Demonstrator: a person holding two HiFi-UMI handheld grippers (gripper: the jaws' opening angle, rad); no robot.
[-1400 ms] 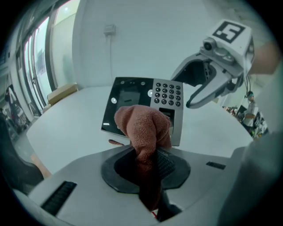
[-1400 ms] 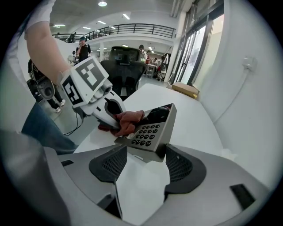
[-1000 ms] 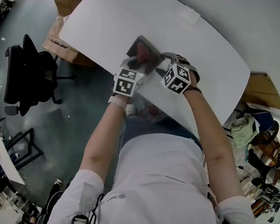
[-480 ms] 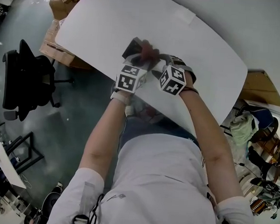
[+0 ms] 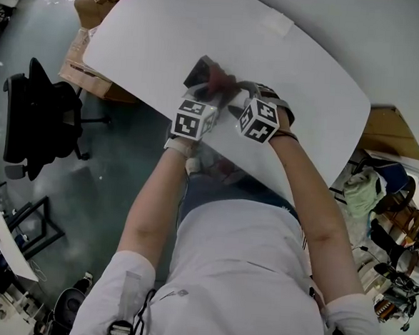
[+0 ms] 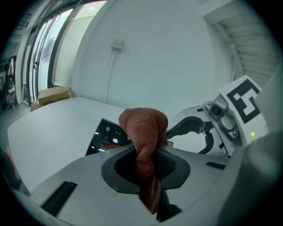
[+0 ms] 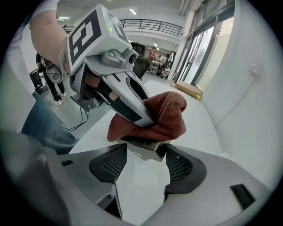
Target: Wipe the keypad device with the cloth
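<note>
The dark keypad device (image 5: 199,71) is held just above the white table (image 5: 147,30). My right gripper (image 7: 143,164) is shut on the device's near edge (image 7: 142,146), which sits between both pads. A red-brown cloth (image 7: 166,115) lies bunched over the device's top. My left gripper (image 6: 148,167) is shut on that cloth (image 6: 144,128), which rises in a hump past the jaws onto the black device (image 6: 105,134). In the head view the left gripper (image 5: 204,97) and right gripper (image 5: 236,97) meet at the cloth (image 5: 219,78).
Cardboard boxes (image 5: 99,1) stand by the table's far left edge, and a black office chair (image 5: 38,112) is on the floor to the left. A pale taped patch (image 5: 277,21) marks the tabletop. Another cardboard sheet (image 5: 387,133) and clutter lie right.
Both grippers, with device and cloth, have shifted slightly up and left over the table since one second ago. Over the last half second almost nothing has moved.
</note>
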